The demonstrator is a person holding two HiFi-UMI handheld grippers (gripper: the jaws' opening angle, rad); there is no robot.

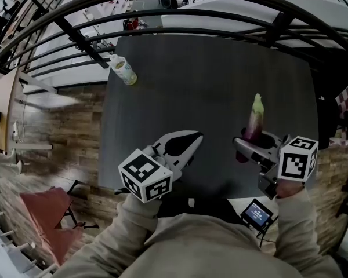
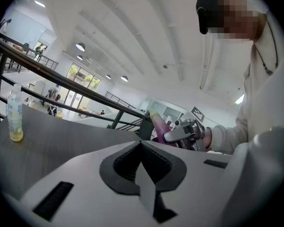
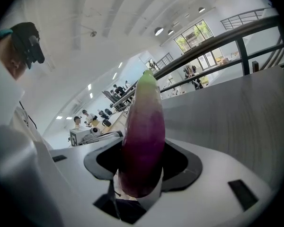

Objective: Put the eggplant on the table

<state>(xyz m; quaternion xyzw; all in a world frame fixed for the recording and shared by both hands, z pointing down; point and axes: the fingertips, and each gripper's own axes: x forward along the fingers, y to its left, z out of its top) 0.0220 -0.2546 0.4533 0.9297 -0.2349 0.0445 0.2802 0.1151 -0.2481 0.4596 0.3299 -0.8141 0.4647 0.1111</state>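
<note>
**Eggplant (image 3: 143,141) held over the table's near right part, not yet put down**

The right hand-held gripper (image 1: 243,147) is clamped on the eggplant's thick purple end. The pale green tip sticks out ahead of the jaws, toward the far edge of the table (image 1: 209,74). Gripping the fat end probably gives the pads the most to bite on and leaves the long body free to be lowered flat. The left hand-held gripper (image 1: 190,142) has its jaws closed together on nothing. It hovers over the near edge's middle, well apart from the eggplant, and seems to be kept out of the way since one gripper is enough here. A bottle (image 1: 123,70) lies near the far left corner, clear of where the eggplant would land.

No view shows whether the eggplant's underside touches the table, because the jaws and the eggplant's own bulk cover that spot. It looks raised, but that is a judgement. The person's body hides part of the near edge. The right edge fades into dark shadow, so how close the eggplant is to it is hard to tell.
</note>
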